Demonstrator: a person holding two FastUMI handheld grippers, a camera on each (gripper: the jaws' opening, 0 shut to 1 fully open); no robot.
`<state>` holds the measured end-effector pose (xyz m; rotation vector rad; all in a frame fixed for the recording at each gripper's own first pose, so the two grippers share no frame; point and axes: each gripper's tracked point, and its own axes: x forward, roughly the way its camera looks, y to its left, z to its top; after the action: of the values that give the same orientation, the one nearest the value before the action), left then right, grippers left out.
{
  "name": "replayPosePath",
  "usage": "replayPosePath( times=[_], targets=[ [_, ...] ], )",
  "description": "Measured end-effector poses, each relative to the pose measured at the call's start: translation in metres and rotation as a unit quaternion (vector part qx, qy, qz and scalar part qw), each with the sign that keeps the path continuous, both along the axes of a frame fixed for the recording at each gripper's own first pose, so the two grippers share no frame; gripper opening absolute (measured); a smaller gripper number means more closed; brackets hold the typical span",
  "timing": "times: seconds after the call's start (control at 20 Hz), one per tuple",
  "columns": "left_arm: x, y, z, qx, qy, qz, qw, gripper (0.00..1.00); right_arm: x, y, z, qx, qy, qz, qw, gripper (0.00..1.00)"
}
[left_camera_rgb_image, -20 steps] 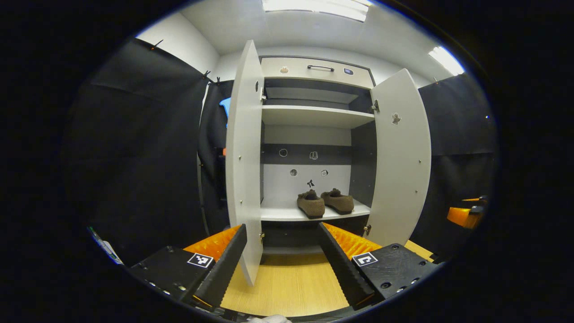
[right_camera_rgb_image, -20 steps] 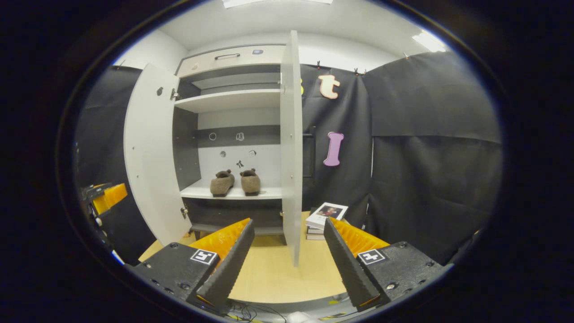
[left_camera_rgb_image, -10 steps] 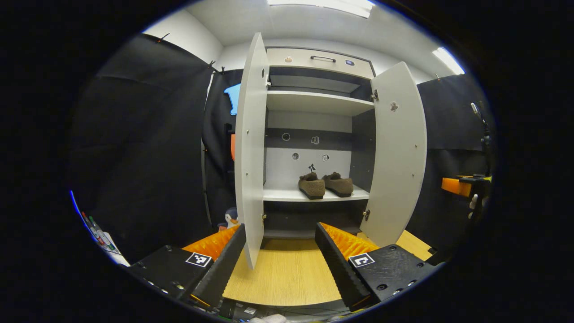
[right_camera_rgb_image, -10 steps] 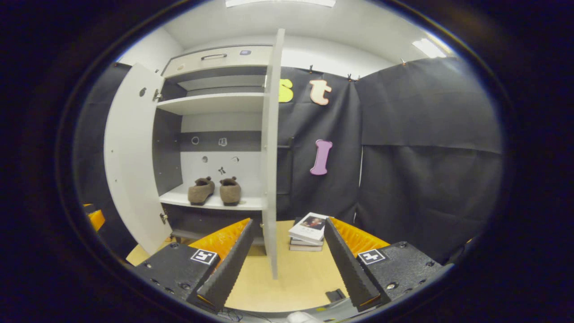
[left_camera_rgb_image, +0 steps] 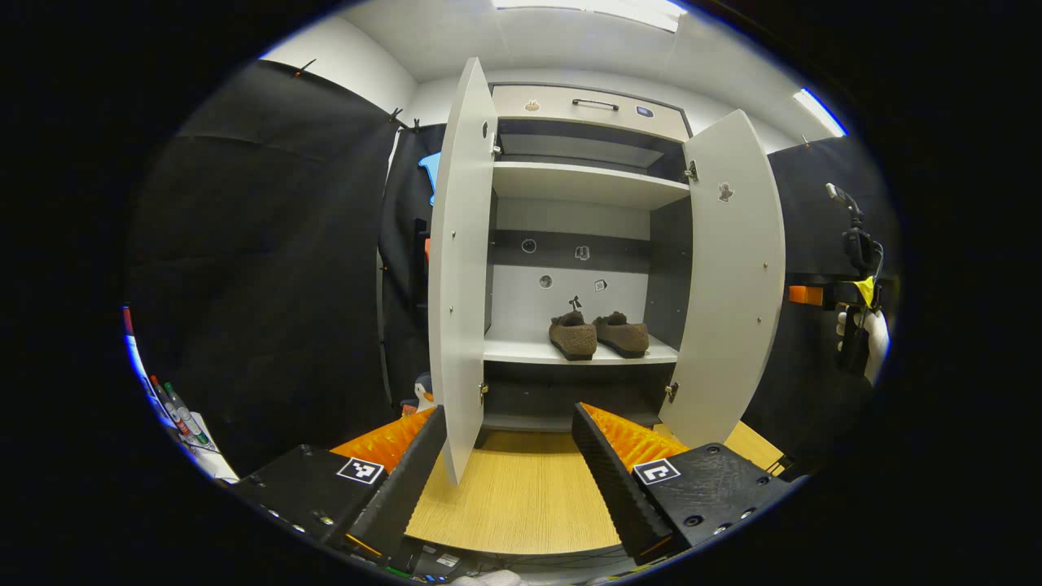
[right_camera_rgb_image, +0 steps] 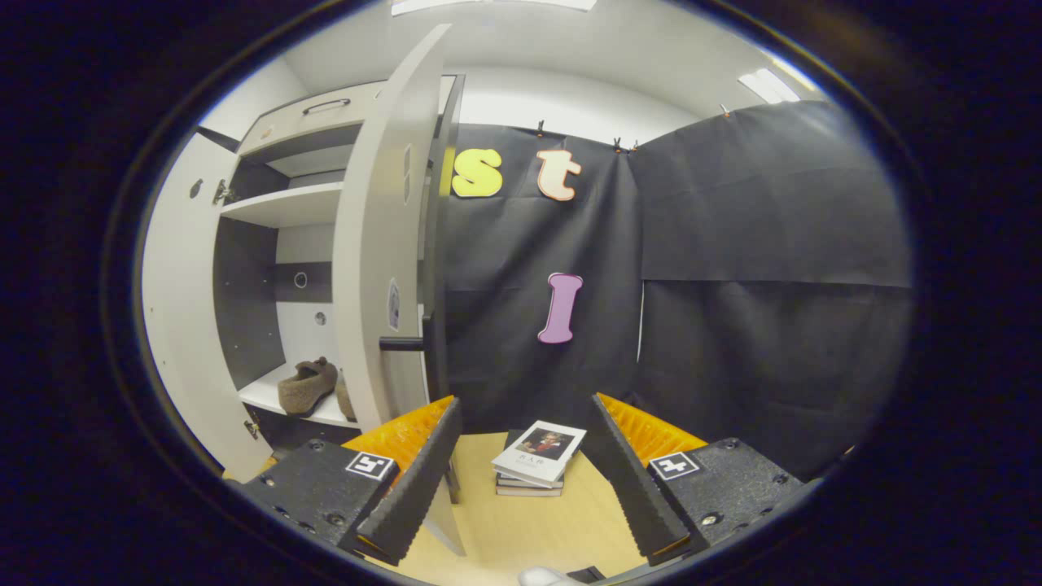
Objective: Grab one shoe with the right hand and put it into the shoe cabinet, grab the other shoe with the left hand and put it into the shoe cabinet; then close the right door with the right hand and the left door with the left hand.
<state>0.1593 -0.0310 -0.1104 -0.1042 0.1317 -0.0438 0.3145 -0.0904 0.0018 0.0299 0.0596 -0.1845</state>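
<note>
Black cloth walls [right_camera_rgb_image: 733,244] enclose a light wood floor [left_camera_rgb_image: 521,505]; white ceiling with strip lights [left_camera_rgb_image: 594,10] overhead.

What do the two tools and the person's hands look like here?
Left tool and right tool: two long wedge-shaped fingers with ridged inner faces, each on a block bearing a square black-and-white tag. In the left gripper view, the far hand wears a white glove.

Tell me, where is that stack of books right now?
In the right gripper view, the books lie on the wooden floor, just right of the cabinet's right door, against the black cloth wall.
</note>
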Motion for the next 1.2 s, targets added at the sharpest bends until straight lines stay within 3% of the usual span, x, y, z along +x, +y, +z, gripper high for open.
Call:
replayPosePath(
  times=[0.2, 0.25, 0.35, 0.5, 0.55, 1.05, 1.2],
  targets=[
    [-0.004, -0.001, 0.003, 0.01, -0.003, 0.003, 1.0, 0.95, 0.014, 0.01, -0.002, 0.007, 0.009, 0.035, 0.999, 0.98],
    [-0.005, 0.001, 0.004, 0.011, -0.005, 0.006, 1.0, 1.0, 0.013, 0.012, -0.001, 0.007, 0.008, 0.039, 0.999, 0.97],
    [-0.007, 0.004, 0.006, 0.01, -0.006, 0.009, 1.0, 0.95, 0.012, 0.016, 0.001, -0.006, 0.011, 0.044, 0.999, 0.94],
    [-0.012, 0.01, 0.007, 0.014, -0.008, 0.012, 1.0, 1.0, 0.008, 0.027, 0.003, -0.027, 0.012, 0.044, 0.999, 0.94],
    [-0.014, 0.012, 0.006, 0.016, -0.007, 0.013, 1.0, 0.95, 0.007, 0.035, 0.002, -0.025, 0.012, 0.05, 0.998, 0.94],
    [-0.027, 0.036, 0.006, 0.025, 0.0, 0.031, 0.999, 0.95, 0.016, 0.164, -0.008, -0.006, 0.018, 0.158, 0.987, 0.94],
    [-0.026, 0.047, 0.005, 0.025, 0.003, 0.039, 0.999, 0.95, 0.005, 0.196, -0.006, 0.018, 0.012, 0.186, 0.982, 0.99]
  ],
)
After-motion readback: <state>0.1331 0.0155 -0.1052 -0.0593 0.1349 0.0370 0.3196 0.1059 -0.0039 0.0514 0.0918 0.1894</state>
